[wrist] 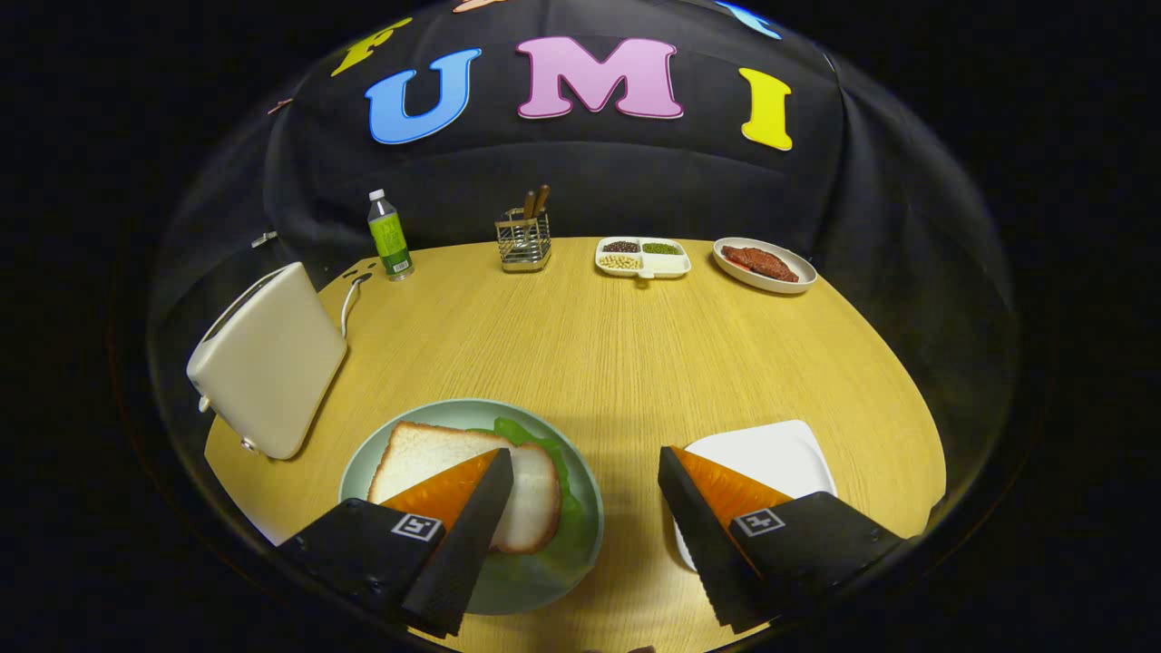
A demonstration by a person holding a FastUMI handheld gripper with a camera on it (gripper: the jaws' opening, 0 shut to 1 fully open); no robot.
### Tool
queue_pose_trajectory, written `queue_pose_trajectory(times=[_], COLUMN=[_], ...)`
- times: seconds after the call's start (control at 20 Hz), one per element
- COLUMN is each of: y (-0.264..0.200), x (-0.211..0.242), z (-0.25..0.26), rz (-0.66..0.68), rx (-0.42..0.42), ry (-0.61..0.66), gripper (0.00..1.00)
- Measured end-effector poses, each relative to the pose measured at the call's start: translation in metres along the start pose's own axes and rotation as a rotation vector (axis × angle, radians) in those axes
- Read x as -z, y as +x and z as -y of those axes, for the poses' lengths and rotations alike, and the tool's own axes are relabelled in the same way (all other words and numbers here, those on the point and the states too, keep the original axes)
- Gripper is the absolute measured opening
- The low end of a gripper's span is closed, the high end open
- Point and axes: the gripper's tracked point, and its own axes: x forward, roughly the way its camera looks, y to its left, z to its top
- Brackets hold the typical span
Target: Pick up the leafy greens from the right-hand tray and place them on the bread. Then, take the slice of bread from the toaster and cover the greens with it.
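On the plate [580, 508] just right of the toaster [268, 358], a bread slice [426, 453] lies over the greens [535, 444], whose edges peek out beyond it. The white tray [780, 453] right of the plate holds nothing, so the task looks essentially done, though whether a lower slice sits beneath the leaves cannot be told. The gripper [585, 485] hovers level above the plate's near side, fingers spread wide and holding nothing, one over the bread and one over the tray.
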Motion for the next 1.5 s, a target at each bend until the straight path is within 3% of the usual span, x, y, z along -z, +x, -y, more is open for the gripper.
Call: queue_pose_trajectory(times=[0.35,0.85,1.1,1.5], y=[-0.03,-0.121,-0.148,-0.168], x=[-0.052,-0.17,-0.198,-0.2], z=[0.027,0.058,0.06,0.082], rz=[0.081,0.346,0.417,0.459], rx=[-0.011,-0.107,-0.169,-0.219], ry=[-0.008,-0.155,-0.175,-0.187], gripper=[1.0,1.0,0.99,0.98])
